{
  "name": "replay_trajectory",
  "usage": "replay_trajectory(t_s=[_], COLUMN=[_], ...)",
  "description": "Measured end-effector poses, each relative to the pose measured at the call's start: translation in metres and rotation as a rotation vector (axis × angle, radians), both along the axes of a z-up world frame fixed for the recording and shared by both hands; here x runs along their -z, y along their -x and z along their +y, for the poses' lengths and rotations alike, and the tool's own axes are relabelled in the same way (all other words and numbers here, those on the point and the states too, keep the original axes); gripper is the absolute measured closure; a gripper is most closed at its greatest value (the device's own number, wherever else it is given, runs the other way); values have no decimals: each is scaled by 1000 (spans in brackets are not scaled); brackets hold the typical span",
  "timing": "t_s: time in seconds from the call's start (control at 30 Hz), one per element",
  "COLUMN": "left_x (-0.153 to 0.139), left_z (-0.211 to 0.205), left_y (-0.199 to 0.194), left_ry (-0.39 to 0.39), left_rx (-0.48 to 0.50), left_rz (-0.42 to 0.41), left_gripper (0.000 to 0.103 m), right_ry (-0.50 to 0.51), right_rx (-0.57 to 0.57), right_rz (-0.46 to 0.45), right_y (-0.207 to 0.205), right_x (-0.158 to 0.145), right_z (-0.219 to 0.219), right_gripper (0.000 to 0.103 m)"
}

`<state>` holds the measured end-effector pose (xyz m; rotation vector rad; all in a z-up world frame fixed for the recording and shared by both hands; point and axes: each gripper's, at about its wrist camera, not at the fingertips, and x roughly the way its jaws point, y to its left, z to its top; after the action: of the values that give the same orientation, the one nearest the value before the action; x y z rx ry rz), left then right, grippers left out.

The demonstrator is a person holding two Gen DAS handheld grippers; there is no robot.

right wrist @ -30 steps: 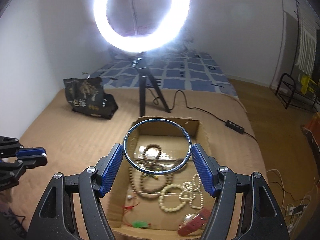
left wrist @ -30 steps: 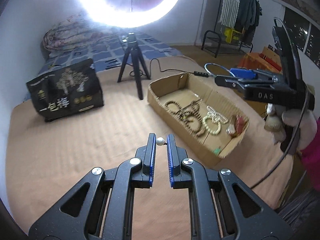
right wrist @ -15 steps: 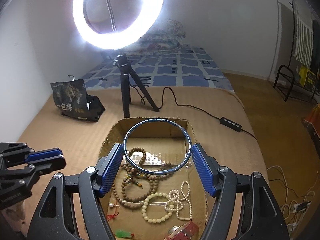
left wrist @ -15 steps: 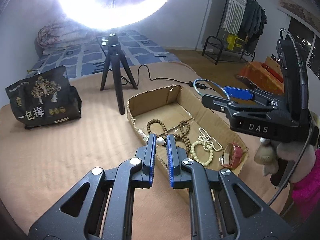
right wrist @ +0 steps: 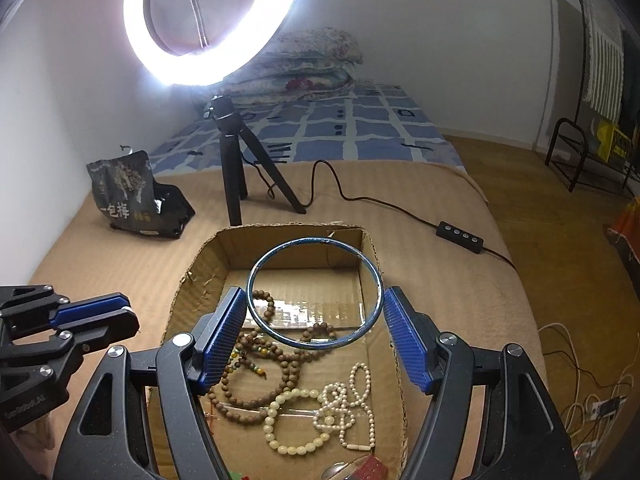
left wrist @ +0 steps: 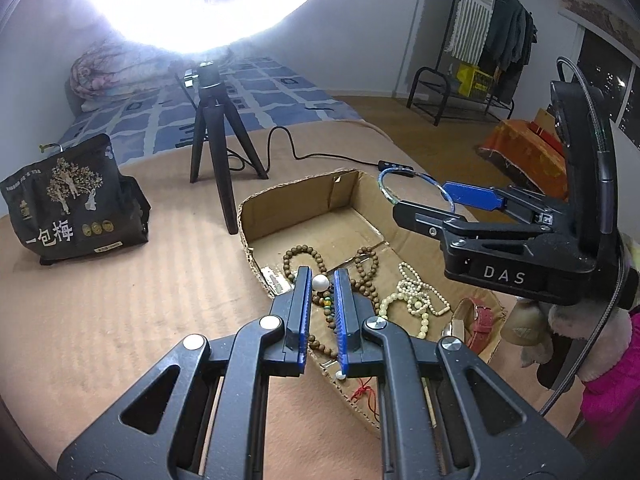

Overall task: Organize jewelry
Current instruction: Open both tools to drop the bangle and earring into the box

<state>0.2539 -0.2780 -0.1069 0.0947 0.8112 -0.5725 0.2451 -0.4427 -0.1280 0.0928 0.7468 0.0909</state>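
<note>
My left gripper (left wrist: 321,280) is shut on a small white pearl (left wrist: 320,282) and holds it over the near left edge of an open cardboard box (left wrist: 304,196). A second pearl hangs below its right finger. My right gripper (right wrist: 314,304) is shut on a blue bangle (right wrist: 314,242), held level above the box (right wrist: 200,260). The right gripper also shows in the left wrist view (left wrist: 424,198), the left gripper in the right wrist view (right wrist: 128,312). In the box lie brown bead bracelets (right wrist: 256,380), a cream bead bracelet (right wrist: 292,420), a white pearl string (right wrist: 348,404) and a red watch (left wrist: 478,322).
The box sits on a tan blanket (left wrist: 100,300). A ring light on a black tripod (left wrist: 218,152) stands just behind it, its cable and switch (right wrist: 458,236) trailing right. A black snack bag (left wrist: 68,200) stands at the left. A clothes rack (left wrist: 480,40) is far right.
Both grippers have moved forward toward the box. My left gripper, with the pearl, has come from the bare blanket to over the box's edge. The bangle now hangs over the box's far half.
</note>
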Motion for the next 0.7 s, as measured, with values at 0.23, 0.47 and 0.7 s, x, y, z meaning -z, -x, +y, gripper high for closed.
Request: replay_trajectory(t_s=[0.23,0.47,0.7], left_x=[0,1,1], left_z=[-6,-8,-7], left_y=[2,2,3], left_ry=[-1,-2,7], left_rx=[12,13,14], left_rz=[-1,8,3], left_gripper=[94,94,68], right_ry=[-6,-5,-6], right_rx=[1,10,26], right_rz=[4,2,8], right_y=[-1,-1,-1], right_x=[1,-1,-2], right_z=[-1,-1,-3], right_gripper=[32,32,32])
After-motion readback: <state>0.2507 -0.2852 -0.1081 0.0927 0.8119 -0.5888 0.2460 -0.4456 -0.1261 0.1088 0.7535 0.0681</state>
